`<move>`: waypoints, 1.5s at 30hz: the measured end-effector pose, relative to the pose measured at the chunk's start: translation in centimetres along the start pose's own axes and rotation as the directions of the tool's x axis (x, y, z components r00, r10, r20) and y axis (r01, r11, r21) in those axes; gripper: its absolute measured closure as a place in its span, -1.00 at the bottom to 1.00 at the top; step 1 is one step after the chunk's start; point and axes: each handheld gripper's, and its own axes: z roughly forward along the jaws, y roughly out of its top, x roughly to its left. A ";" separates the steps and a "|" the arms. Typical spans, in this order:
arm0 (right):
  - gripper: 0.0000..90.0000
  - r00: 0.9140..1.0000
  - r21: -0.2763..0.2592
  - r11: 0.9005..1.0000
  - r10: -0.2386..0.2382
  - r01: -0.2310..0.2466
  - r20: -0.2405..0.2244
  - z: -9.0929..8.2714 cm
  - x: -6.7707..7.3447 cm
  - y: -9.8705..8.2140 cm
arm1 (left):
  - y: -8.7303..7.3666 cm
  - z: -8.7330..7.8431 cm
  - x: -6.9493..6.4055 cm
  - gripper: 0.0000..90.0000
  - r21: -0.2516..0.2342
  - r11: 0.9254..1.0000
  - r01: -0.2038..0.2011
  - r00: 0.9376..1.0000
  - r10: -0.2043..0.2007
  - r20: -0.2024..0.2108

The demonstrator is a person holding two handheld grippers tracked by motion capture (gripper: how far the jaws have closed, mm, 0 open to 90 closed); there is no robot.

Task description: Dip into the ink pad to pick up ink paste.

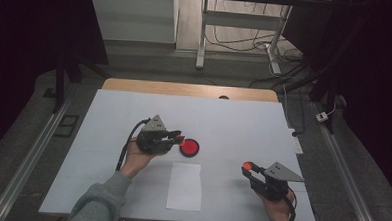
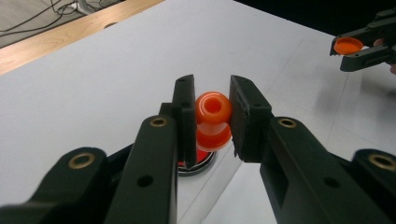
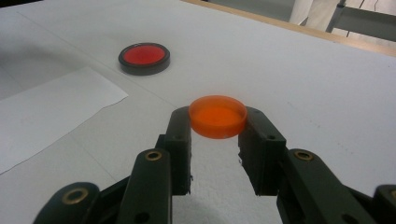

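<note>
My left gripper [image 1: 179, 138] is shut on a small orange spool-shaped piece [image 2: 213, 119] with a hole in its top. It holds the piece just above a round red disc with a black rim [image 1: 189, 148], near the table's middle. The disc [image 2: 201, 164] peeks out under the piece in the left gripper view. My right gripper [image 1: 248, 168] hovers at the front right, shut on a flat orange cap [image 3: 217, 116] held level between its jaws. In the right gripper view the red disc [image 3: 144, 58] lies off to the far left.
A white sheet of paper [image 1: 184, 186] lies near the front edge between my two hands. The white table top [image 1: 243, 122] ends in a wooden strip [image 1: 190, 89] at the back. Cables and desk legs stand on the floor beyond.
</note>
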 end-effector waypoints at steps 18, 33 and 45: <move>0.44 1.000 0.000 1.000 0.006 -0.006 0.006 -0.1 0.1 -0.1 | 0.1 3.0 1.5 0.61 0.057 0.998 -0.017 1.000 0.017 0.009; 0.44 1.000 0.000 1.000 -0.007 0.007 -0.013 0.1 0.3 -0.1 | 0.0 5.4 1.9 0.61 0.084 0.996 -0.021 1.000 0.020 0.013; 0.44 1.000 0.003 1.000 -0.006 0.006 -0.018 0.1 0.2 -0.1 | -0.6 6.2 2.0 0.61 0.114 0.993 -0.012 1.000 0.010 0.018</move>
